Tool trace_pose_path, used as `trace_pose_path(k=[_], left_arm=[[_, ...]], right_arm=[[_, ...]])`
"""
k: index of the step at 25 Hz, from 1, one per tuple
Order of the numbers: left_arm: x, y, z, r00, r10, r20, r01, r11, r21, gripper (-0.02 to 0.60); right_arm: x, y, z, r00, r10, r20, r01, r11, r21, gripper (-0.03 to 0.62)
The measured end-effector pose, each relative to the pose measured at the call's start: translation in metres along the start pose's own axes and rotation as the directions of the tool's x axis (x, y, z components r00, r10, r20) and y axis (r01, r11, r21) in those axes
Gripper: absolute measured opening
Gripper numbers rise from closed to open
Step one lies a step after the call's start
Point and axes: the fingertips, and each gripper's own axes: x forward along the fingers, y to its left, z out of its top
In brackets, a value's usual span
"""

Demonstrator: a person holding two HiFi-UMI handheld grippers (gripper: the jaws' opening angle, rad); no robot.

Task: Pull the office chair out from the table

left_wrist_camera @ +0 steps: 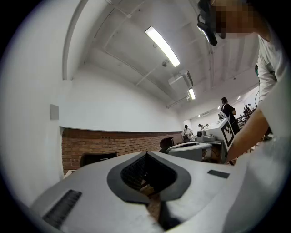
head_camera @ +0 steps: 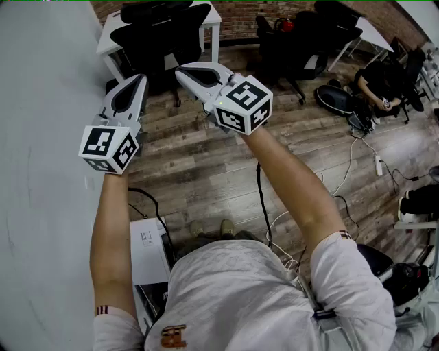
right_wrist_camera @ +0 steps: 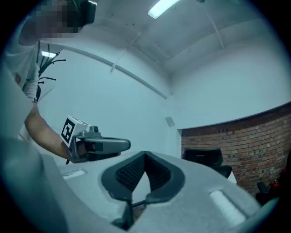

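A black office chair [head_camera: 161, 34] stands pushed in at a white table [head_camera: 214, 17] at the top left of the head view. Both grippers are held out level above the wooden floor, short of the chair and apart from it. My left gripper [head_camera: 142, 78] is shut with nothing in it; its closed jaws [left_wrist_camera: 146, 154] point toward the chair's headrest [left_wrist_camera: 97, 158]. My right gripper [head_camera: 180, 70] is also shut and empty, just right of the left one. In the right gripper view its jaws [right_wrist_camera: 145, 154] meet at the tips, with the chair [right_wrist_camera: 204, 157] beyond and the left gripper [right_wrist_camera: 102, 145] alongside.
A grey wall [head_camera: 41, 137] runs along the left. More black chairs [head_camera: 302, 34] and a seated person [head_camera: 381, 86] are at the upper right. Cables and a power strip [head_camera: 377, 164] lie on the floor at the right. A white box [head_camera: 147, 250] sits by my left foot.
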Motion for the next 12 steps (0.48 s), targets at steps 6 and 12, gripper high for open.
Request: trace_pose_path(k=[6, 12], left_arm=[[0.005, 0.009, -0.005, 1.000, -0.001, 0.004, 0.001, 1.000, -0.005, 0.000], [0.004, 0.023, -0.008, 1.000, 0.002, 0.015, -0.002, 1.000, -0.015, 0.000]], right_arm=[[0.006, -0.003, -0.002, 1.000, 0.011, 0.008, -0.011, 1.000, 0.005, 0.000], [0.015, -0.007, 0.002, 1.000, -0.003, 0.023, 0.003, 1.000, 0.008, 0.002]])
